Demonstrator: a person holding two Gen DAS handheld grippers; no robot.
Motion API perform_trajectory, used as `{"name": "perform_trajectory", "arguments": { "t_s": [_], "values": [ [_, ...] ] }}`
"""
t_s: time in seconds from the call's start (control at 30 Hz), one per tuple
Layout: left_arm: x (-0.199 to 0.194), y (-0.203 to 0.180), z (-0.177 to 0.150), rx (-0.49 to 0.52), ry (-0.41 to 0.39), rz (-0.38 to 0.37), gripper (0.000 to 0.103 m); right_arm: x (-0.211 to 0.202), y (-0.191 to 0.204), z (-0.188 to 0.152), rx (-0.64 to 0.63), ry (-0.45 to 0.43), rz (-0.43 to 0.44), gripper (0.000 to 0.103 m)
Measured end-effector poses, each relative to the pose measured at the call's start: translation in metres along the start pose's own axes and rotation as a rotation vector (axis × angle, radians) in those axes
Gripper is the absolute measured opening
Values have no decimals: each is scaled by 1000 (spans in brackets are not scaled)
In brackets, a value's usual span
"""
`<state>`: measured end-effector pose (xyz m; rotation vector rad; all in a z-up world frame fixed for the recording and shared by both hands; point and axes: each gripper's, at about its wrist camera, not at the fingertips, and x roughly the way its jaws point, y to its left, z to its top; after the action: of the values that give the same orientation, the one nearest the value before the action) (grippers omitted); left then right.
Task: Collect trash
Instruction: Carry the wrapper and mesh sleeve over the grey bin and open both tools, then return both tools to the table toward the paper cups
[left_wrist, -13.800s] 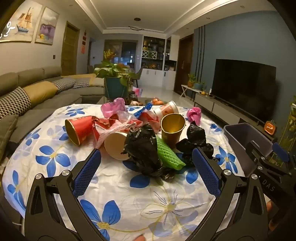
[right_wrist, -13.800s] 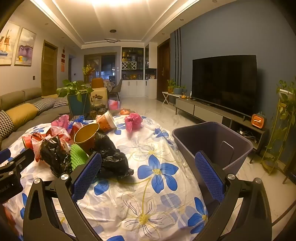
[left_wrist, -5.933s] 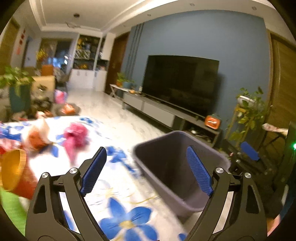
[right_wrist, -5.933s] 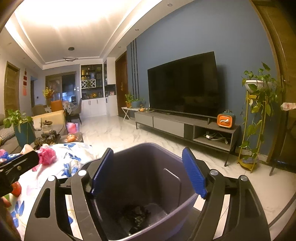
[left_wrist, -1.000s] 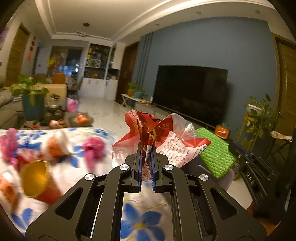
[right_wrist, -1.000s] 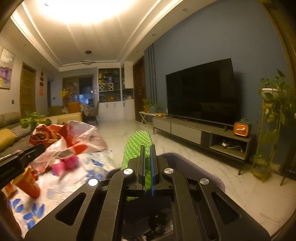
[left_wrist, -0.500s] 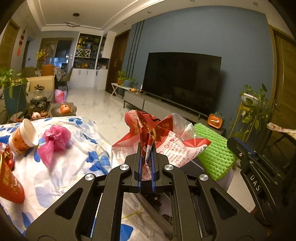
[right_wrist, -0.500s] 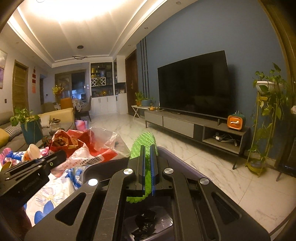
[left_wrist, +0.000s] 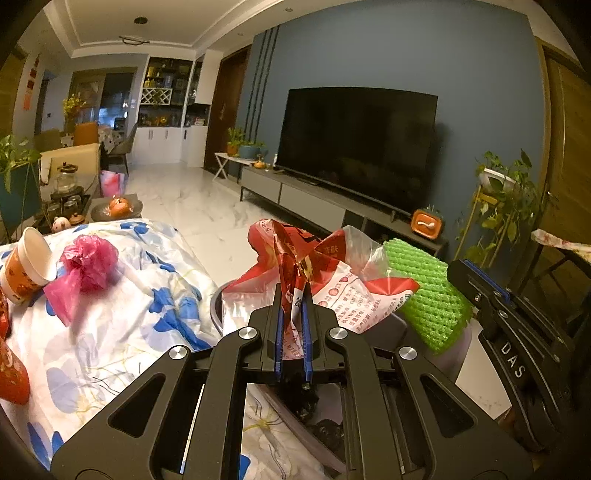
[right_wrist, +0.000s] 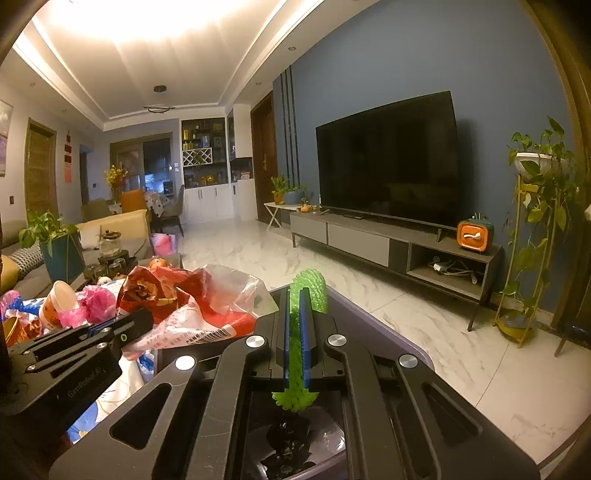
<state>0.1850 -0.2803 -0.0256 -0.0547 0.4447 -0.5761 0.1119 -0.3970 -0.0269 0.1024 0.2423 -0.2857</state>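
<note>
Clamping a crumpled red-and-clear plastic bag (left_wrist: 325, 273), the left gripper (left_wrist: 293, 321) has its blue pads pressed together on a twisted fold of the film, with only that thin layer between them; the bag billows up and out past the fingertips, printed with red panels and small text, and hangs over the near rim of the grey trash bin (left_wrist: 221, 310). Pinching a green foam fruit net (right_wrist: 308, 291), the right gripper (right_wrist: 294, 317) has its pads closed flat against the mesh, which sticks up beyond the tips and also shows as a frayed green tuft below them; seen from the left wrist, the same net stands just beside the bag, over the bin's far side. Beneath both grippers the bin lies open, with crumpled black plastic bags (right_wrist: 286, 435) on its bottom. To the left of the bin, touching or nearly touching its wall, is a table covered by a white cloth with blue flowers (left_wrist: 110, 321); on it lie a crumpled pink plastic bag (left_wrist: 85, 266), an orange paper cup (left_wrist: 27, 266) tipped on its side just beside that bag, and part of a red cup (left_wrist: 11, 373) at the left edge. Well beyond, a dark television (left_wrist: 354, 147) stands on a low grey cabinet (left_wrist: 310, 199) against the blue wall.
</note>
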Motion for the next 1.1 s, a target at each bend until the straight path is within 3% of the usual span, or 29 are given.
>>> {"name": "perform_trajectory", "arguments": {
  "t_s": [0.13, 0.23, 0.33, 0.4, 0.5, 0.57, 0.63, 0.8, 1.1],
  "values": [
    [4, -1, 1, -2, 17, -14, 9, 2, -3, 0, 4, 2, 7, 7],
    [6, 0, 0, 8, 28, -17, 16, 3, -3, -1, 9, 8, 1, 12],
    [5, 0, -2, 13, 25, -4, 40, 3, -7, -1, 25, 11, -2, 35],
    [0, 2, -3, 13, 6, 21, 62, 2, -8, -2, 28, 8, -7, 39],
    [-10, 5, -3, 8, -16, 51, 80, 0, -9, -4, 33, 9, -12, 52],
    [-16, 9, -2, 8, -24, 72, 87, -2, -9, -6, 37, 10, -11, 55],
    [-24, 12, -2, 9, -32, 106, 90, -4, -7, -7, 35, 7, -16, 65],
    [-43, 18, -7, 26, -35, 167, 93, -15, -1, -8, 46, -2, -9, 77],
    [-89, 39, -18, -2, -44, 265, 93, -43, 13, -12, 29, -4, -7, 84]
  ]
}}
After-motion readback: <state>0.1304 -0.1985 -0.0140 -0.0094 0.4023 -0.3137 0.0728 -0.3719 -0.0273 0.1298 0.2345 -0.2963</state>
